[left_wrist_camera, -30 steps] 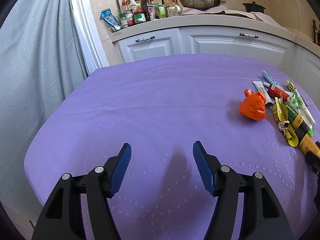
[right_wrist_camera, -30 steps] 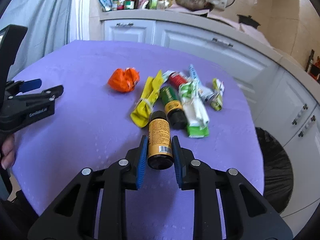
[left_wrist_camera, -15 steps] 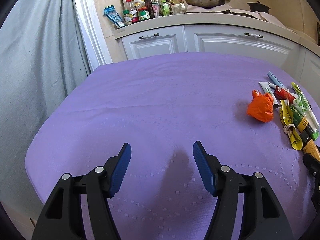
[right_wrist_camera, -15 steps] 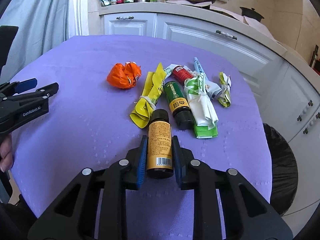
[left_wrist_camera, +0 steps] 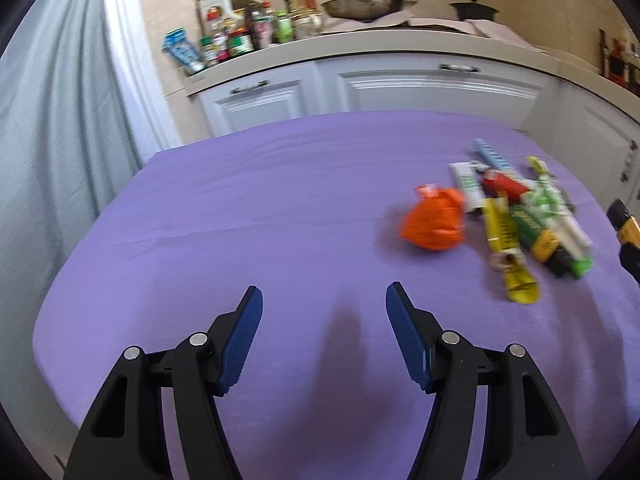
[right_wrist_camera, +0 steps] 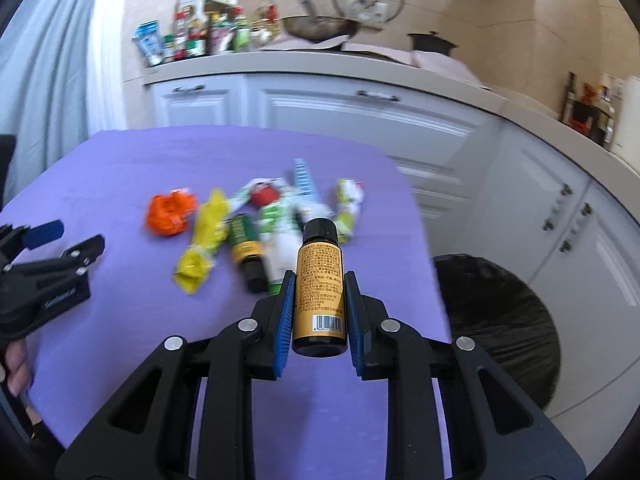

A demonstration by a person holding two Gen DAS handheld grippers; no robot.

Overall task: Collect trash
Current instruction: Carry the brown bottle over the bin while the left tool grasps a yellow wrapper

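Observation:
My right gripper (right_wrist_camera: pixel 319 276) is shut on a small brown bottle with an orange label (right_wrist_camera: pixel 319 284), lifted above the purple tablecloth (right_wrist_camera: pixel 120 168). The bottle's black cap points away from me. Beyond it lies the trash pile: a crumpled orange bag (right_wrist_camera: pixel 170 214), a yellow wrapper (right_wrist_camera: pixel 202 246), a green-labelled bottle (right_wrist_camera: pixel 245 246) and white-green wrappers (right_wrist_camera: pixel 280 224). My left gripper (left_wrist_camera: pixel 324 302) stands open over bare cloth with nothing between its fingers. The orange bag (left_wrist_camera: pixel 434 224) and pile (left_wrist_camera: pixel 532 220) lie to its right. The held bottle (left_wrist_camera: pixel 628 228) shows at that view's right edge.
A bin lined with a black bag (right_wrist_camera: pixel 500 320) stands on the floor right of the table. White cabinets (right_wrist_camera: pixel 320 108) and a counter with bottles (right_wrist_camera: pixel 200 36) and a pan (right_wrist_camera: pixel 320 26) run behind. A grey curtain (left_wrist_camera: pixel 48 120) hangs on the left.
My right gripper has lifted the brown bottle off the cloth and swung right toward the bin. The left gripper has shifted, so the pile sits more toward the middle of its view.

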